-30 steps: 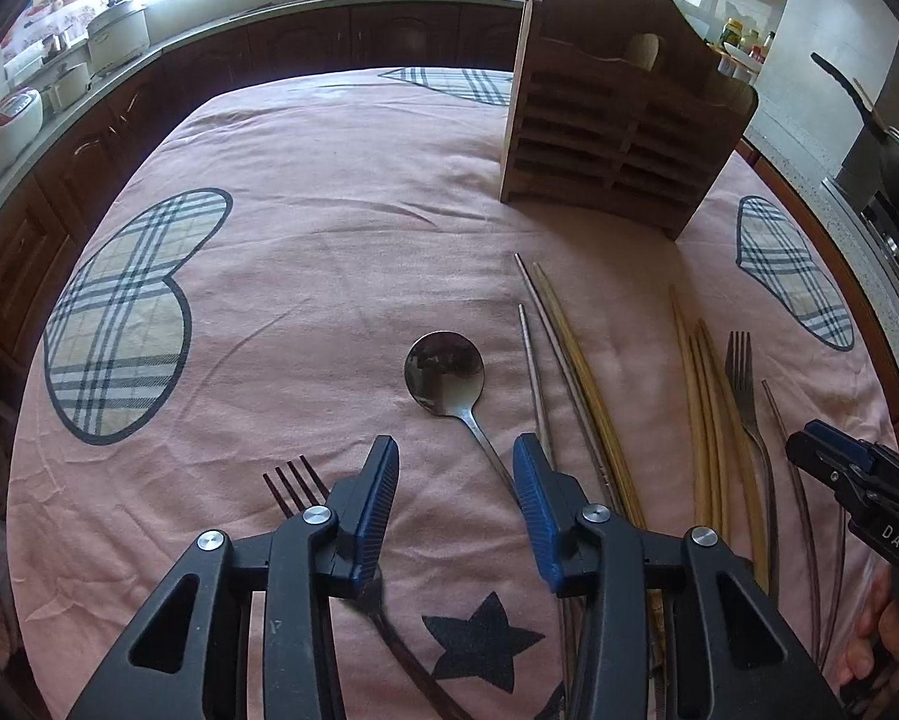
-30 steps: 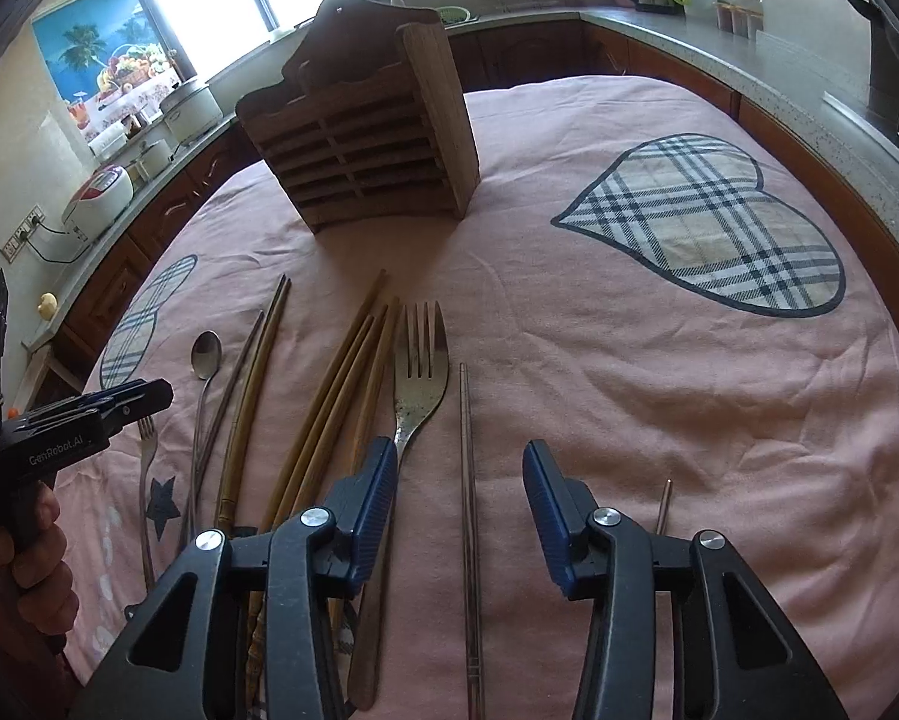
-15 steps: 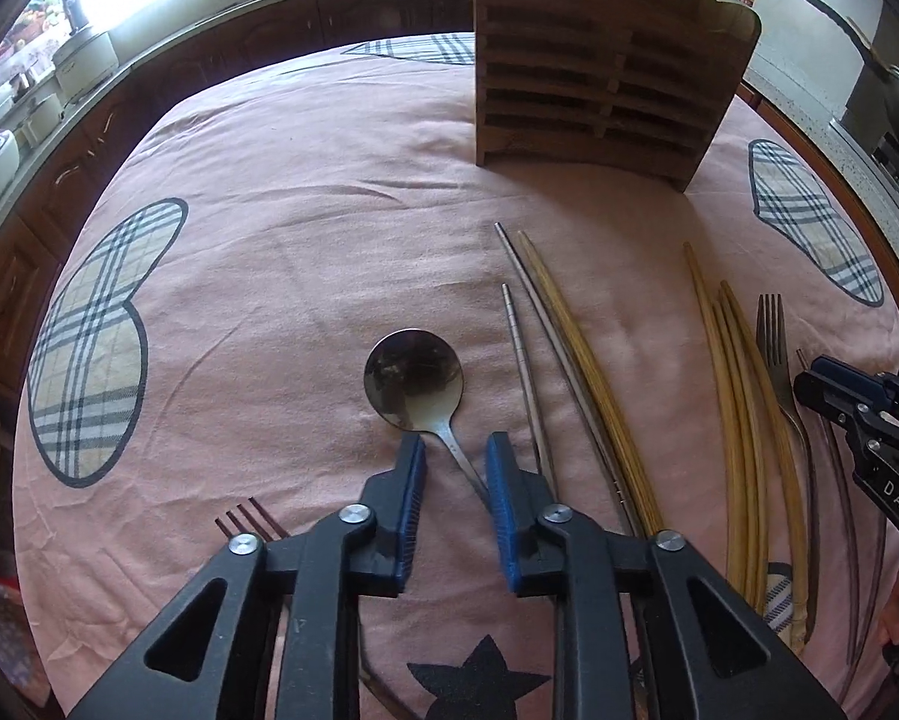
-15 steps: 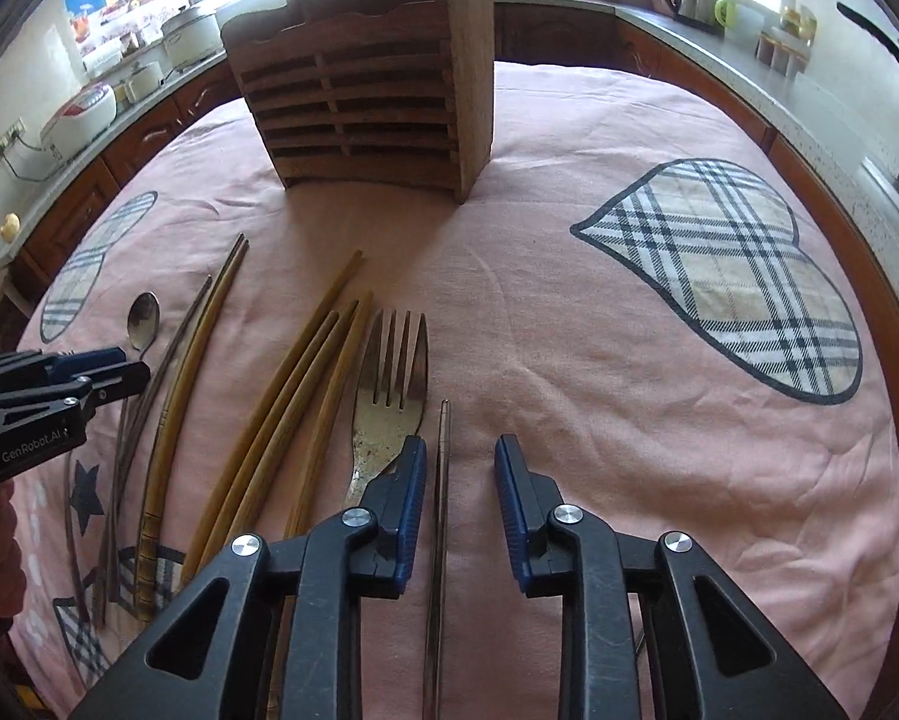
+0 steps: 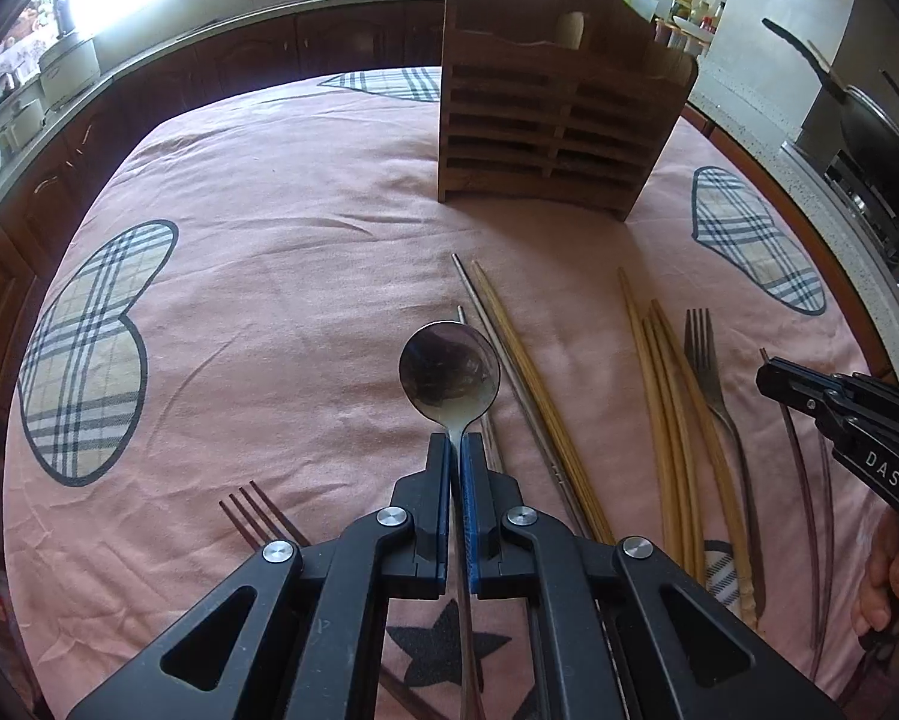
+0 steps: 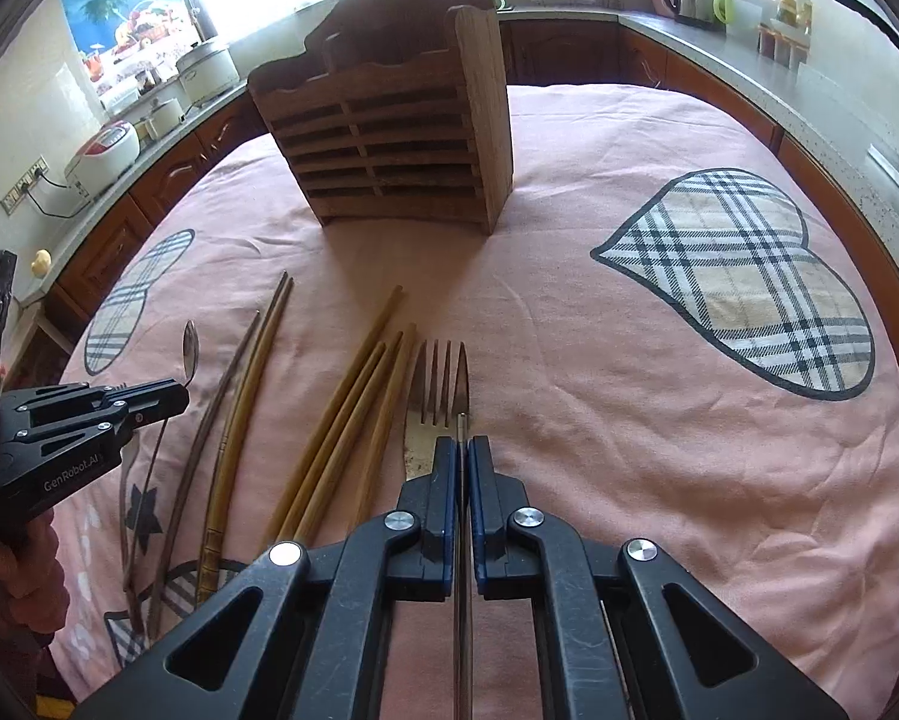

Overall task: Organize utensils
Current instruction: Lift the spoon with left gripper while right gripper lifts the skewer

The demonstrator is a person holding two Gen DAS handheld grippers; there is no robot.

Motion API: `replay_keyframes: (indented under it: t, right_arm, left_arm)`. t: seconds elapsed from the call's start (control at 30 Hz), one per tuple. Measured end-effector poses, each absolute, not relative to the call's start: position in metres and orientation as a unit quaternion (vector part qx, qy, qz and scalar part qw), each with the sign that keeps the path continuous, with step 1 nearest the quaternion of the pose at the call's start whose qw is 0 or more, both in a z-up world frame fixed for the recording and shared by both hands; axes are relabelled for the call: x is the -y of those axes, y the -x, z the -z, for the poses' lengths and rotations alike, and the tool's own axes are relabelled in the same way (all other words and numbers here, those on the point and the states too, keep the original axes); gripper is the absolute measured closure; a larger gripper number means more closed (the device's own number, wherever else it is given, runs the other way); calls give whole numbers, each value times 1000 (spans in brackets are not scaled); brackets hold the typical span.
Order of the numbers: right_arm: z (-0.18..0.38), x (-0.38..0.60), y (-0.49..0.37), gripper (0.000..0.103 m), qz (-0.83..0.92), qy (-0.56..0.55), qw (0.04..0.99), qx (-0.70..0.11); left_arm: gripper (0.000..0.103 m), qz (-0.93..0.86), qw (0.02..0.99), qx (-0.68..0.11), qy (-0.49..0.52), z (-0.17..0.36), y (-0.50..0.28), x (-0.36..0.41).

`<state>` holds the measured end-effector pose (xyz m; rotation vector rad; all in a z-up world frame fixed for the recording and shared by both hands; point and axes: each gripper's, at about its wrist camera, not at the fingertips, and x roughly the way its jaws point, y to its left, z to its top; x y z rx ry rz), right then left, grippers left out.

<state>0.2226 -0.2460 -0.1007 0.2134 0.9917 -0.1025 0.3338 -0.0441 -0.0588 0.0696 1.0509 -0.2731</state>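
A: Pink cloth with plaid hearts covers the tabletop (image 5: 257,276). What is hard to make out?

B: The steel spoon's (image 5: 449,375) handle runs down between the pads of the left hand-held gripper (image 5: 454,450) and vanishes under its black frame. In the right wrist view, the thin metal chopstick (image 6: 462,432) is a mere sliver between the blue pads of the right hand-held gripper (image 6: 461,450), its lower length cut off by the picture edge. Whether either utensil has left the cloth cannot be told.

A: What differs from a second ago?

B: Both sets of jaws stood spread then. Now each is pressed together, the left pinching the spoon's neck, the right pinching the chopstick. The spoon's bowl has swung round to sit straight ahead of the left pads.

A: And the materials?

B: A slatted wooden holder (image 5: 560,120) stands upright at the far side, its compartments dark. Pale bamboo chopsticks (image 6: 353,414), long and tapered, lie in a loose fan beside a worn metal fork (image 6: 437,396). Another, darker fork's (image 5: 251,507) tines poke out left of the left hand-held gripper.
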Motion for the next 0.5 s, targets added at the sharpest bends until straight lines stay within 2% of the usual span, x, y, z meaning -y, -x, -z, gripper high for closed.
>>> replay_keyframes:
  t: [0.5]
  right_arm:
    - [44, 226, -194, 99, 41, -97, 904, -415]
  left_arm:
    - [101, 161, 895, -414, 26, -22, -250, -8]
